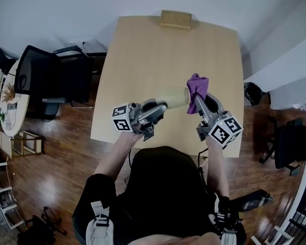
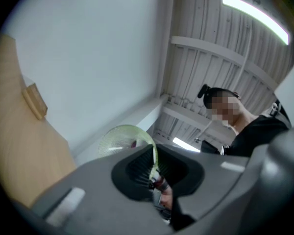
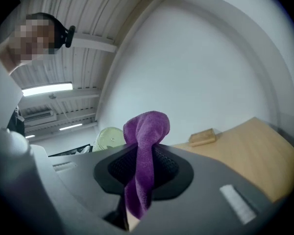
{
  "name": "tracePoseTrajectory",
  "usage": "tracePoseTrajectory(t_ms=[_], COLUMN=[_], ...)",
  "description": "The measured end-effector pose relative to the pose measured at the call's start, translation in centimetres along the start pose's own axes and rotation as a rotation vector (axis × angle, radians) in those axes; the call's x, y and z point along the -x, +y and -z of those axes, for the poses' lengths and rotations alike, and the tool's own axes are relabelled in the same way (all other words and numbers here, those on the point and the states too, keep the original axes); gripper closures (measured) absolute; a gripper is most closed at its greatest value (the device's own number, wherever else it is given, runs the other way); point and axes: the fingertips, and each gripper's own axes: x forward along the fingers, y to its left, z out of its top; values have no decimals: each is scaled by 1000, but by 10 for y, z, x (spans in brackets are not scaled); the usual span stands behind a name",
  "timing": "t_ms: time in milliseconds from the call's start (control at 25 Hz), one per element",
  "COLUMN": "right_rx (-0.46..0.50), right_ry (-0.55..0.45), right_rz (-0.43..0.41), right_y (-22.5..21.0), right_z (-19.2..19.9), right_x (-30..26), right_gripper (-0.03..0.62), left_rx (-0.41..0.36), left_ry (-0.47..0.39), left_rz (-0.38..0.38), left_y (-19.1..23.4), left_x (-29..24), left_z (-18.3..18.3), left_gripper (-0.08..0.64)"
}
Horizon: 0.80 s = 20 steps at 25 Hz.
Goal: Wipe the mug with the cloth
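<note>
A pale green translucent mug (image 1: pixel 174 97) lies on its side in the air above the wooden table (image 1: pixel 143 50). My left gripper (image 1: pixel 160 106) is shut on the mug's rim (image 2: pixel 148 142); the mug's body (image 2: pixel 118 139) shows past the jaws in the left gripper view. A purple cloth (image 1: pixel 197 91) is bunched in my right gripper (image 1: pixel 201 102), which is shut on it. The cloth (image 3: pixel 143 153) sticks up between the jaws, and the mug's base (image 3: pixel 108 139) sits just to its left. In the head view the cloth touches the mug's right end.
A small wooden block (image 1: pixel 175 19) lies at the table's far edge, also seen as the block (image 3: pixel 202 137) and the block (image 2: pixel 35 101). A black office chair (image 1: pixel 51 75) stands left of the table. Wooden floor surrounds the table.
</note>
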Motion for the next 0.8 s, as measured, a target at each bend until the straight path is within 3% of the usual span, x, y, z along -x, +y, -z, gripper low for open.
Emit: tracePoseTrajectory(t_ms=[80, 240, 360, 560, 720, 800], right_rx=[-18, 33, 40, -58, -101, -110], right_ry=[-24, -109, -86, 77, 90, 84], right_rz=[2, -111, -134, 76, 132, 153], right_y=[1, 33, 37, -31, -49, -52], right_z=[-5, -33, -22, 44, 59, 57], right_x=[2, 6, -1, -3, 12, 17], right_gripper=[523, 523, 523, 523, 523, 523], left_rx=[-5, -15, -15, -72, -134, -218], left_ry=[1, 20, 19, 128, 238, 370], left_rz=[-25, -57, -37, -111, -224, -307], left_y=[5, 13, 8, 21, 53, 83], left_x=[5, 4, 2, 12, 29, 42], left_z=[-2, 1, 4, 22, 30, 44], left_gripper=[520, 520, 520, 520, 520, 520])
